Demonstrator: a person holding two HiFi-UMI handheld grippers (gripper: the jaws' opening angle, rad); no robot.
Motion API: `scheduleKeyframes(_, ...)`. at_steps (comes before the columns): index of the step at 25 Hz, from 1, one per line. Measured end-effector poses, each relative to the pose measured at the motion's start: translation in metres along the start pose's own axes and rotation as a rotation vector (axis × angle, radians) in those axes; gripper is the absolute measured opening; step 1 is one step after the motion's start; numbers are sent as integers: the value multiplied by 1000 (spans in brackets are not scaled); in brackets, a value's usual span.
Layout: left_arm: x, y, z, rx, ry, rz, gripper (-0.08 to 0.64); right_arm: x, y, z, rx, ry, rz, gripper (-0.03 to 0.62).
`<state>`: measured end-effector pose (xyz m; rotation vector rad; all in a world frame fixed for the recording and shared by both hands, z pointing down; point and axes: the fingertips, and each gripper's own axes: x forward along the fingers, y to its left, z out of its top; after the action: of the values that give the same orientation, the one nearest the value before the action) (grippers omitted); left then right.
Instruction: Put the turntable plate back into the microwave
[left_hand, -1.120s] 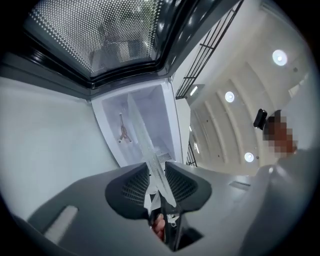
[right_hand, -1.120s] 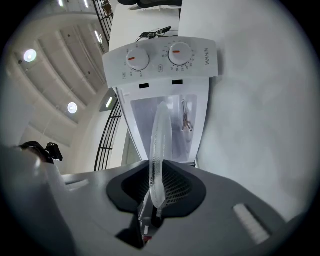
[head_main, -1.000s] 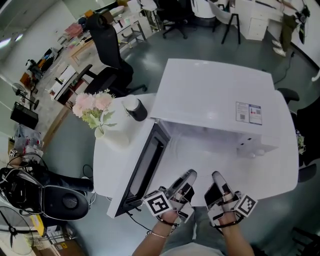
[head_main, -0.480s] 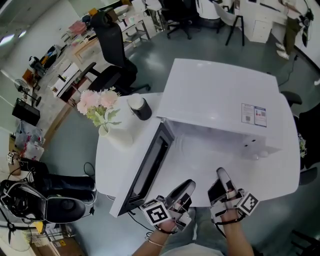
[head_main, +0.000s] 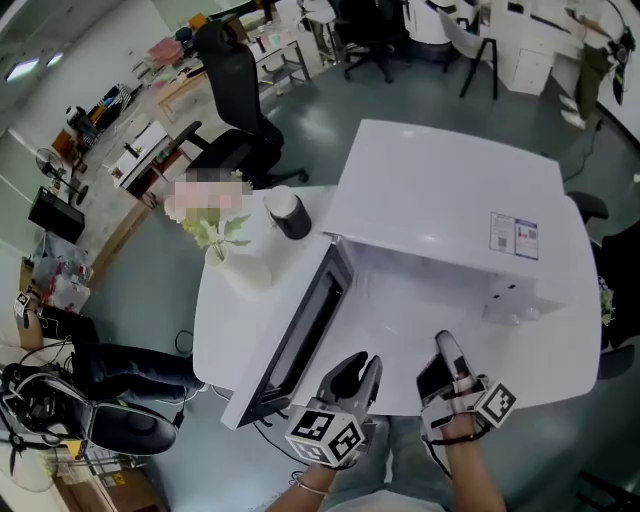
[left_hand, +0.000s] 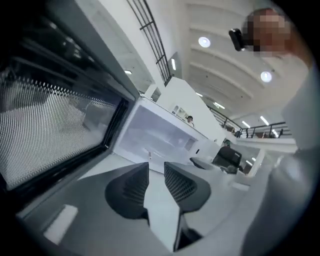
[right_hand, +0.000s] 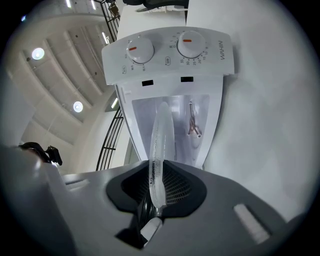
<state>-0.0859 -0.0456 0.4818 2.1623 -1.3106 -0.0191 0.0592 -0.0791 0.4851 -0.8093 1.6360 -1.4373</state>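
turntable plate (right_hand: 161, 140): clear glass disc with a smooth rim, held upright and seen edge-on, in front of the open cavity
microwave (head_main: 440, 190): smooth white box; door (head_main: 300, 330) open, with a mesh window
right gripper (right_hand: 159, 182): ribbed black pads clamped on the plate's rim
left gripper (left_hand: 156, 175): jaws have just been closing; a narrow gap remains, with nothing between them

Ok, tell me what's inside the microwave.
White cavity walls and a small brownish fitting show in the microwave. The turntable plate, held by the right gripper, covers the middle.
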Motion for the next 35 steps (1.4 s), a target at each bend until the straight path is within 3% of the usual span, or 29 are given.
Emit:
scheduleKeyframes(4,0,-1,7,163,-4,81,81,3,0,2,4,-1,6,64)
scheduleKeyframes(7,1,1,9,221,-10,132,32,5,-2,5,7,-6,9,64)
scheduleKeyframes(13,5,6,14,230,-39,171,-11,11,-5,13,-3,-29,18,64)
scheduleKeyframes(19,11,14,18,244,-50,193,-9,17,-10,20,-12,-52,21,66)
scheduleKeyframes(35,32,35,6,173,-34,187,0,35,-23,29,-8,-86,11,71)
